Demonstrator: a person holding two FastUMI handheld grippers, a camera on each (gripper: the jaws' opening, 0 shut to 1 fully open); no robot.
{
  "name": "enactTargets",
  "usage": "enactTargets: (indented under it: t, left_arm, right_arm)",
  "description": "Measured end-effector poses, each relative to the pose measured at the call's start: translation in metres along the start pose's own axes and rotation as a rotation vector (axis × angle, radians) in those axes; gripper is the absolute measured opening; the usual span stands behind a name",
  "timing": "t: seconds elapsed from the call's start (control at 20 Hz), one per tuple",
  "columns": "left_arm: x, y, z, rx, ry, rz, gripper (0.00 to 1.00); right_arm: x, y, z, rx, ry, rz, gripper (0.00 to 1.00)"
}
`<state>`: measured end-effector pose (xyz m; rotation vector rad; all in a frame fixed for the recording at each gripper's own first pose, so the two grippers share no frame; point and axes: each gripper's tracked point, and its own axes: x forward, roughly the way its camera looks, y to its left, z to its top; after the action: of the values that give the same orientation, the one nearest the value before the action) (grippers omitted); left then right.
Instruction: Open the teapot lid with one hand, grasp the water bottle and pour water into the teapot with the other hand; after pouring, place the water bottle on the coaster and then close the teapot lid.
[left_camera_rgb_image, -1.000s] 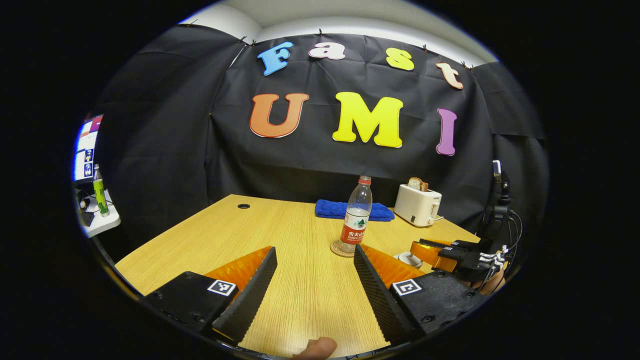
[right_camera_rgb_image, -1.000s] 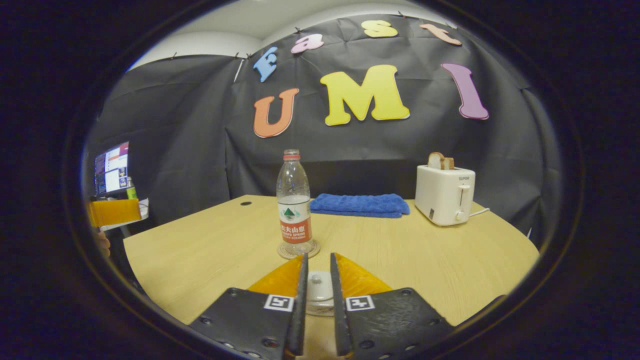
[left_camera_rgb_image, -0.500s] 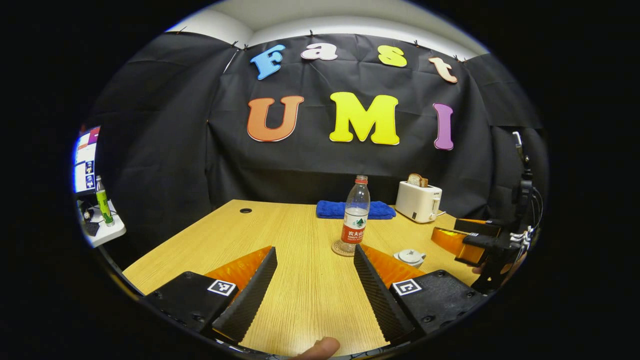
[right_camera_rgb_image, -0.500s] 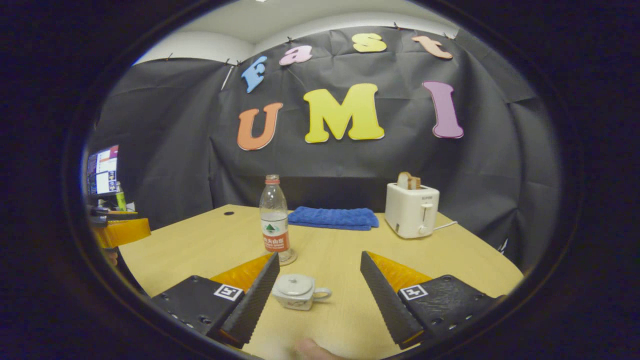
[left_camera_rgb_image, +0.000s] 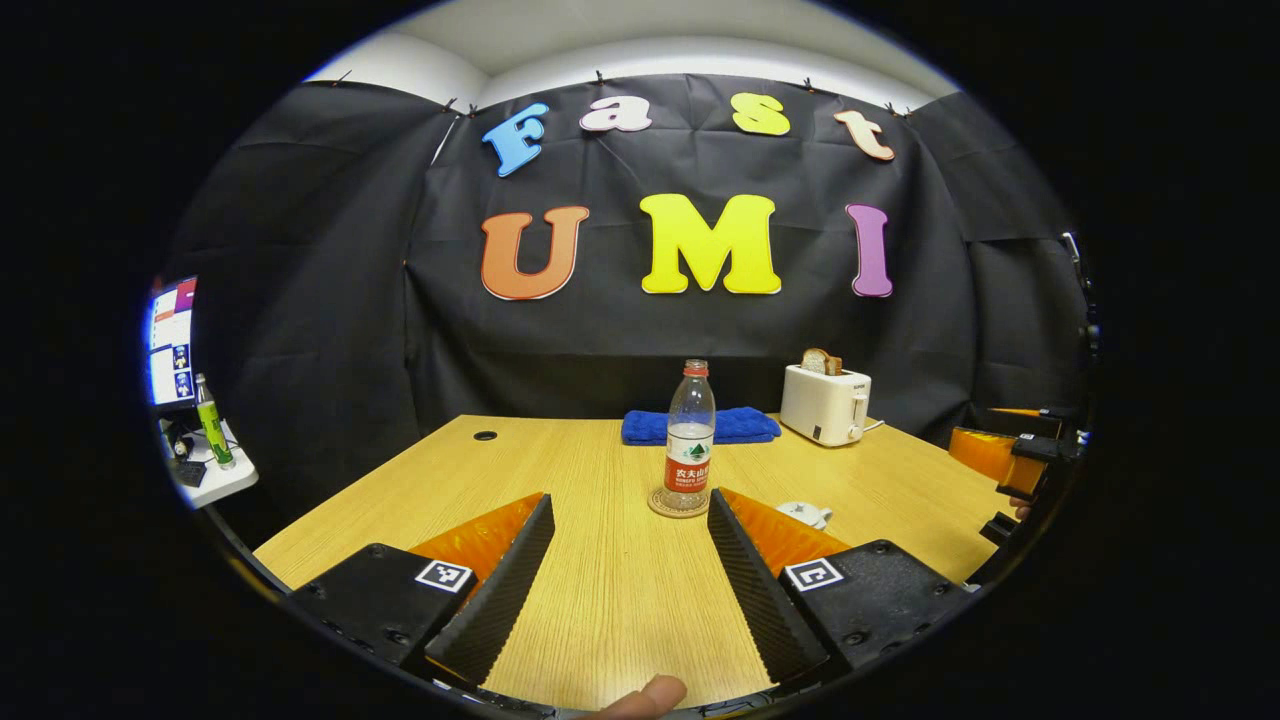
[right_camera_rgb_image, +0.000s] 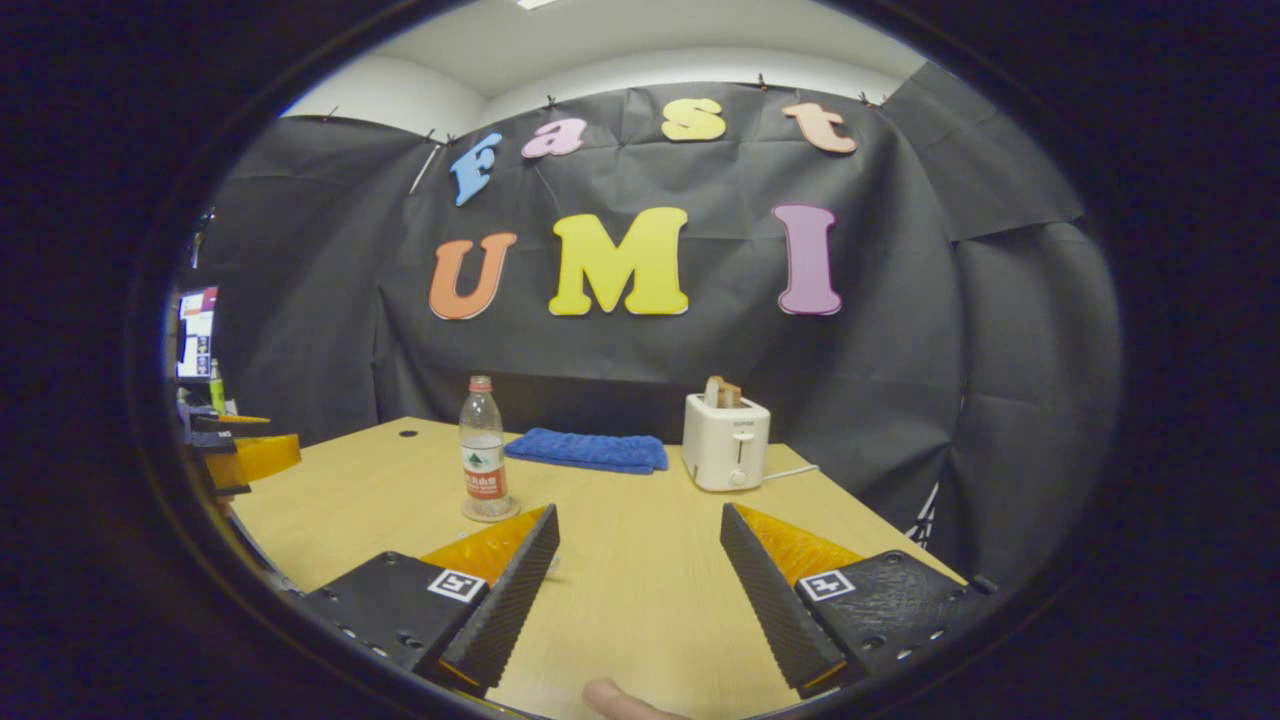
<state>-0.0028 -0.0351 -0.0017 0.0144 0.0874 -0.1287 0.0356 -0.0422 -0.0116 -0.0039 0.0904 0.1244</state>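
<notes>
A clear water bottle (left_camera_rgb_image: 688, 435) with a red label stands upright on a round coaster (left_camera_rgb_image: 678, 503) at the table's middle. Just right of it sits a small white teapot (left_camera_rgb_image: 805, 514), lid on, partly hidden behind my left gripper's finger. My left gripper (left_camera_rgb_image: 628, 500) is open and holds nothing, short of the bottle. At the far right edge hovers my right gripper (left_camera_rgb_image: 1005, 455). In the right gripper view the bottle (right_camera_rgb_image: 483, 462) and coaster (right_camera_rgb_image: 490, 513) stand ahead to the left. There my right gripper (right_camera_rgb_image: 640, 512) is open and holds nothing, and my left gripper (right_camera_rgb_image: 245, 455) shows at the left edge.
A white toaster (left_camera_rgb_image: 825, 403) with bread in it and a folded blue towel (left_camera_rgb_image: 700, 425) lie at the back of the wooden table (left_camera_rgb_image: 600, 600). A cable hole (left_camera_rgb_image: 485, 436) is at the back left. A side shelf with a green bottle (left_camera_rgb_image: 210, 420) stands off left.
My right gripper, shut on the teapot lid's knob one second ago, has opened and drawn back and away. My left gripper has also pulled back a little. The bottle stayed on the coaster.
</notes>
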Motion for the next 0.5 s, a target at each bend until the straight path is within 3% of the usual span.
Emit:
enactTargets:
  t: [0.5]
  left_arm:
    - [-0.001,-0.016,0.004,0.036,-0.026,0.000,0.97]
  right_arm:
    - [-0.016,0.005,0.009,-0.046,-0.062,0.034,0.97]
